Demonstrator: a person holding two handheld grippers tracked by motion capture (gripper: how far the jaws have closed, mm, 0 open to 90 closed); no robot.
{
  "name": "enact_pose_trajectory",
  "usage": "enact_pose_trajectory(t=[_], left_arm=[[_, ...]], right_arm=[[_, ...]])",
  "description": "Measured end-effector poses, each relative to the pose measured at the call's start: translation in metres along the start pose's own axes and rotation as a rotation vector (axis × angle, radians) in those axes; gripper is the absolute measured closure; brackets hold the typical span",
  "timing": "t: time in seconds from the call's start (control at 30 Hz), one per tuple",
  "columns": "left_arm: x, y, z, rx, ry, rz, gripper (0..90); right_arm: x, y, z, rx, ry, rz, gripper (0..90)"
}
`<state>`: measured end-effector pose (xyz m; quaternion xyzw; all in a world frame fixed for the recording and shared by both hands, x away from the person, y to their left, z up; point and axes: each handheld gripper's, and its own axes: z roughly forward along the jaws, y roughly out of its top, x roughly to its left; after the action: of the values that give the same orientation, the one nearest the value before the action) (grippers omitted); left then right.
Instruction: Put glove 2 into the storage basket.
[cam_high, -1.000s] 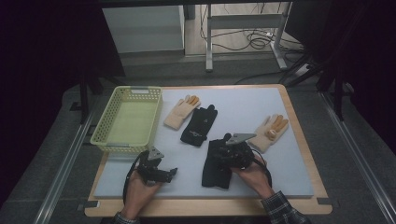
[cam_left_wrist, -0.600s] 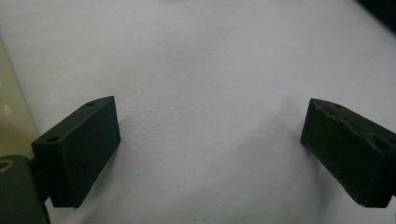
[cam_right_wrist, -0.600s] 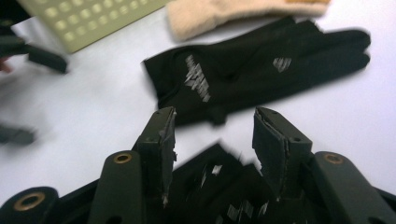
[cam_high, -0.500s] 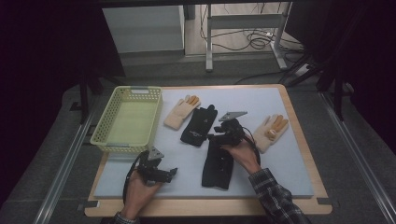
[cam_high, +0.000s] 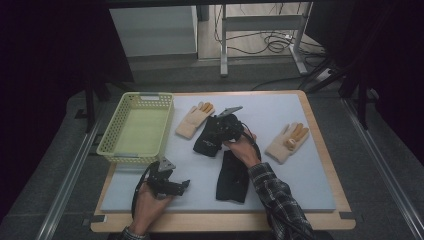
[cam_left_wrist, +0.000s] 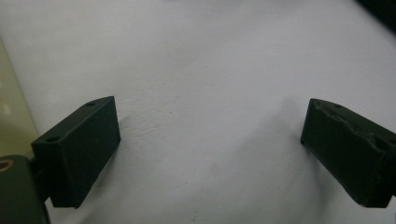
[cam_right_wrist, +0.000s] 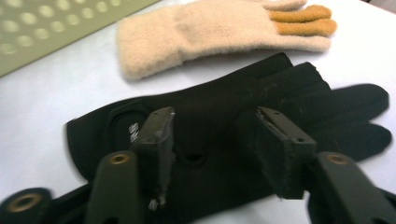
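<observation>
Right hand-held gripper (cam_high: 223, 131) sits over the far black glove (cam_right_wrist: 224, 140), which lies mid-counter (cam_high: 300, 190) just beside the left cream glove (cam_high: 192, 120). Its jaws, which have just been opening, are half spread and straddle the glove's palm, pads not pressing (nothing pinched). Glove's long axis runs across the jaws, cuff toward the basket (cam_high: 131, 150). Left hand-held gripper (cam_high: 172, 187), jaws spread wide on nothing, rests near the front edge, well apart; the right hand is nearer.

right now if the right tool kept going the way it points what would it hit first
Most likely the black glove just ahead: the right tool stands open over its middle, not pressing it. The cream glove lies beyond.
</observation>
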<state>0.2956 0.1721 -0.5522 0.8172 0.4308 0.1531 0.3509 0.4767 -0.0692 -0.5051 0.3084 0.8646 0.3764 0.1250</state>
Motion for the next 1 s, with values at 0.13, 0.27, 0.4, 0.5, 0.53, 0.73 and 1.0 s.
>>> enact_pose_trajectory(t=[0.13,0.27,0.4,0.5,0.53,0.73,1.0], left_arm=[[0.0,0.0,0.0,0.0,0.0,-0.001,5.0],[0.0,0.0,0.0,0.0,0.0,0.0,5.0],[0.0,0.0,0.0,0.0,0.0,0.0,5.0],[0.0,0.0,0.0,0.0,0.0,0.0,5.0],[0.0,0.0,0.0,0.0,-0.001,-0.001,5.0],[0.0,0.0,0.0,0.0,0.0,-0.001,5.0],[0.0,0.0,0.0,0.002,0.0,0.0,5.0]], right_arm=[[-0.002,0.003,0.022,0.042,-0.049,0.0,36.9],[-0.005,0.001,0.031,0.062,-0.029,-0.001,46.4],[-0.005,0.001,0.032,0.064,-0.044,0.012,61.3],[-0.003,0.003,0.032,0.072,-0.065,0.008,72.7],[0.0,0.005,0.032,0.083,-0.074,-0.004,80.5],[0.004,0.007,0.031,0.089,-0.088,-0.035,86.5],[0.004,0.013,0.006,0.046,-0.045,-0.019,87.1]])
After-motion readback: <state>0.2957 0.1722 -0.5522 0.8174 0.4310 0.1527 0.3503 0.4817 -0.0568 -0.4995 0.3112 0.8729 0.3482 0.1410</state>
